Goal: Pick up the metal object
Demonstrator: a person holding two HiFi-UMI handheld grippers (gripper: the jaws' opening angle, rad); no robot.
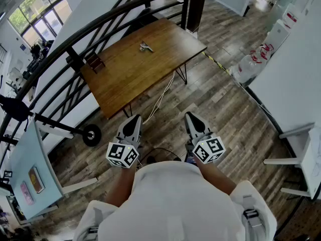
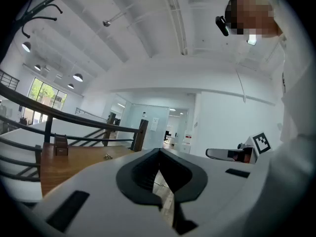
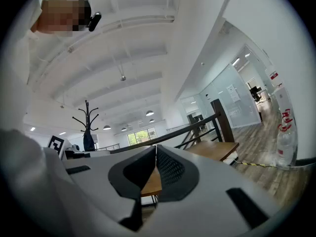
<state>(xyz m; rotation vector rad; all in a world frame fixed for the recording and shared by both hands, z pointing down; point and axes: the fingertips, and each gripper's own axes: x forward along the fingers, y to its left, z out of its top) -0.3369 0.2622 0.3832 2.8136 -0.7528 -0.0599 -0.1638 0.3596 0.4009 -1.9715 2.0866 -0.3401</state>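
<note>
A small metal object [image 1: 146,46] lies on the far part of a wooden table [image 1: 135,72]; it shows as a tiny glint [image 2: 107,156] in the left gripper view. Both grippers are held close to the person's body, well short of the table. My left gripper [image 1: 133,124] has its jaws closed together with nothing between them [image 2: 159,157]. My right gripper [image 1: 192,120] is likewise shut and empty [image 3: 155,149]. Both point up and toward the table.
A small dark wooden box [image 1: 95,62] stands at the table's left end. A black stair railing [image 1: 75,39] runs behind the table. A cable [image 1: 161,98] hangs from the table to the wood floor. White chairs [image 1: 296,159] stand at the right, a water-bottle pack [image 1: 248,64] further back.
</note>
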